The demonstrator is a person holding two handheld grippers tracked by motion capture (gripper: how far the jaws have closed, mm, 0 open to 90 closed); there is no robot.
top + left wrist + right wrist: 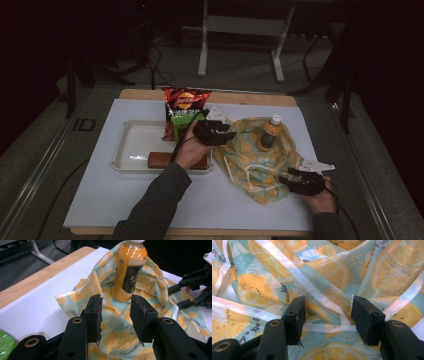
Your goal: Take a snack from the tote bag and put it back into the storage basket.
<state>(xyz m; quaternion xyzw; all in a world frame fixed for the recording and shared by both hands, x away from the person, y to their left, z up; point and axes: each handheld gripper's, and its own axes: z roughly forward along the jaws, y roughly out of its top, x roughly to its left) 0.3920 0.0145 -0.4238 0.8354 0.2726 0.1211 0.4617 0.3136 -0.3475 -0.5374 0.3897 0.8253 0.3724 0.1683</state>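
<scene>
My left hand-held gripper [115, 315] gapes empty over the bag [250, 155]; the right [327, 315], open, could snag the strap [329, 327] and topple the bottle [270, 132].

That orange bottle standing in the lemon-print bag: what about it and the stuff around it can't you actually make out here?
- Orange bottle: cap cut off by the top edge in the left gripper view; label print too small to read in the high view.
- Brown block in the white tray: partly hidden by the left hand in the high view.
- Crisp bag: lower part hidden by the left gripper.
- Lemon-print bag: edges cut off in the right gripper view.
</scene>
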